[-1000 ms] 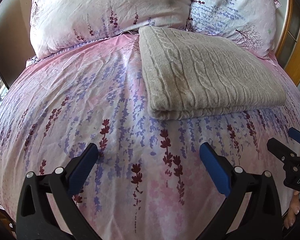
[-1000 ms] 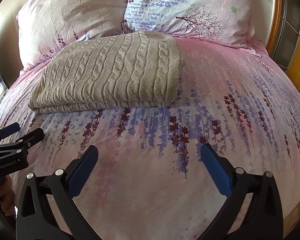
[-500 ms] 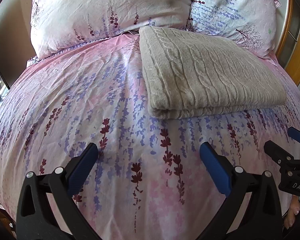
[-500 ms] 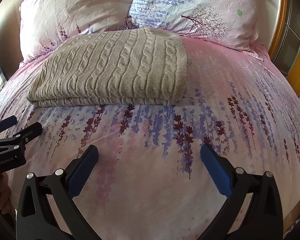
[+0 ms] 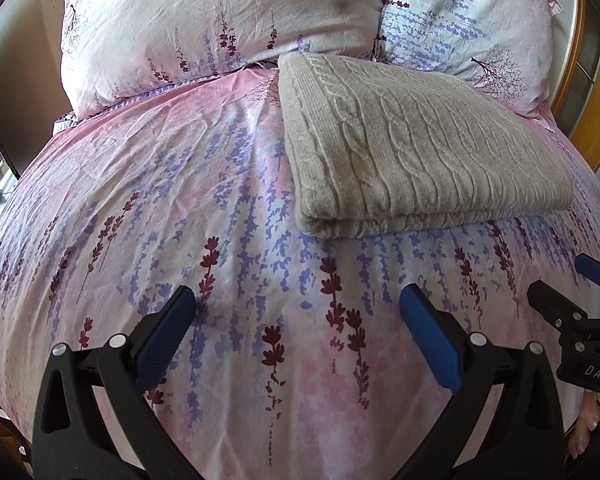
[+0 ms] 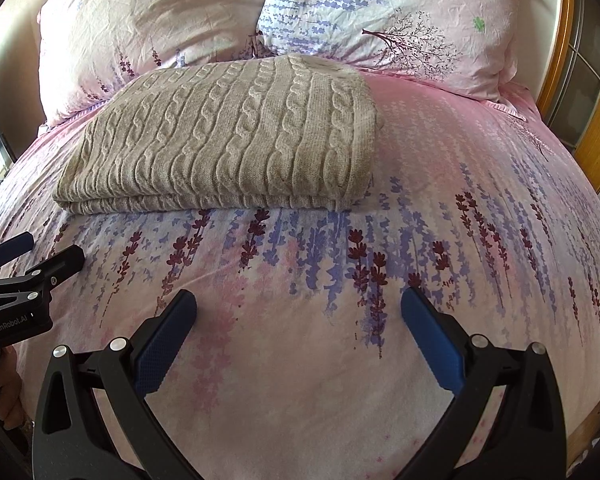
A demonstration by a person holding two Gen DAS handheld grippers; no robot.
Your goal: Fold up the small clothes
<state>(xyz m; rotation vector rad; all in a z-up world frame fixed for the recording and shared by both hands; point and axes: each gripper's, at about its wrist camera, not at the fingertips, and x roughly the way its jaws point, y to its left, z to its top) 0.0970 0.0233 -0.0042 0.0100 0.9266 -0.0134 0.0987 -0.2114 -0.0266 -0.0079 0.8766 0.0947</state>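
Note:
A beige cable-knit sweater (image 5: 411, 152) lies folded into a flat rectangle on the pink floral bed cover (image 5: 180, 200), near the pillows. It also shows in the right wrist view (image 6: 236, 148). My left gripper (image 5: 298, 308) is open and empty, above the cover, well short of the sweater's near edge. My right gripper (image 6: 298, 308) is open and empty, also short of the sweater. The right gripper shows at the right edge of the left wrist view (image 5: 567, 292); the left gripper shows at the left edge of the right wrist view (image 6: 40, 256).
Two floral pillows (image 5: 220, 24) (image 6: 379, 12) lean at the head of the bed behind the sweater. A wooden frame (image 6: 595, 120) stands at the right. The bed cover (image 6: 459, 240) spreads wide around the sweater.
The right wrist view has shifted a little, so the sweater sits slightly lower and to the right. The left view is almost unchanged. Both grippers stay open.

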